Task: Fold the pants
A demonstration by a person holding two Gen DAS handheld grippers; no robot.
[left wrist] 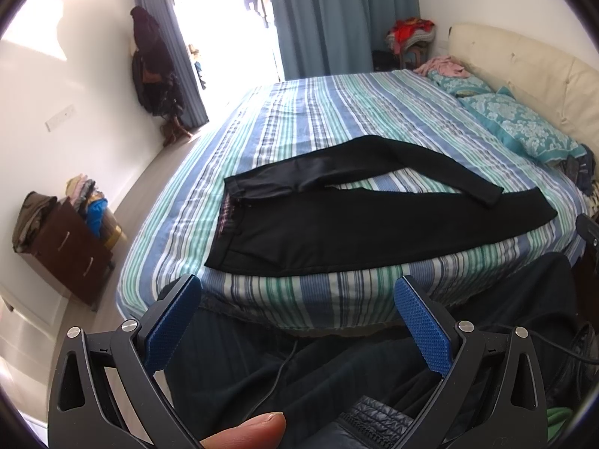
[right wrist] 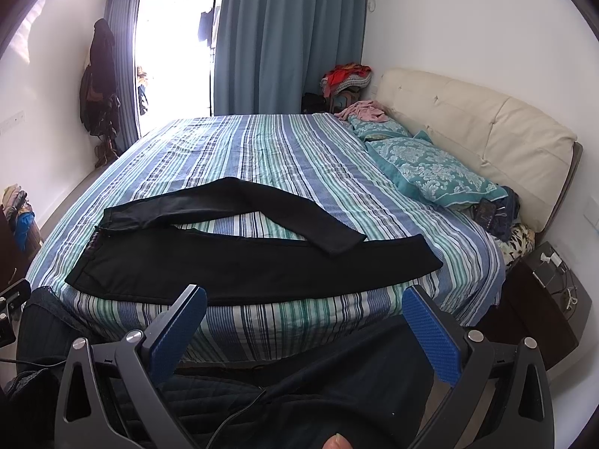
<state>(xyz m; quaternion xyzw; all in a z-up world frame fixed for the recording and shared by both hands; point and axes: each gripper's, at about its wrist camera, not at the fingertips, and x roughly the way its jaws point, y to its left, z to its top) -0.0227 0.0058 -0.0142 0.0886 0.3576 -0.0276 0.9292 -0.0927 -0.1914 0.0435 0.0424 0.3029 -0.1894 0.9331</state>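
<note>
Black pants point(right wrist: 239, 262) lie spread near the bed's point(right wrist: 284, 333) front edge, legs splayed apart. Left gripper point(left wrist: 297, 318) and right gripper point(right wrist: 305, 327) hang released, empty. Dragging one leg could pull the pants off that edge.

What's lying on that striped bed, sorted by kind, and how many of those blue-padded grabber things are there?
Black pants: 1
Teal floral pillows: 2
Pink garment: 1
Grippers, both open and empty: 2, left gripper and right gripper
Total: 6
</note>
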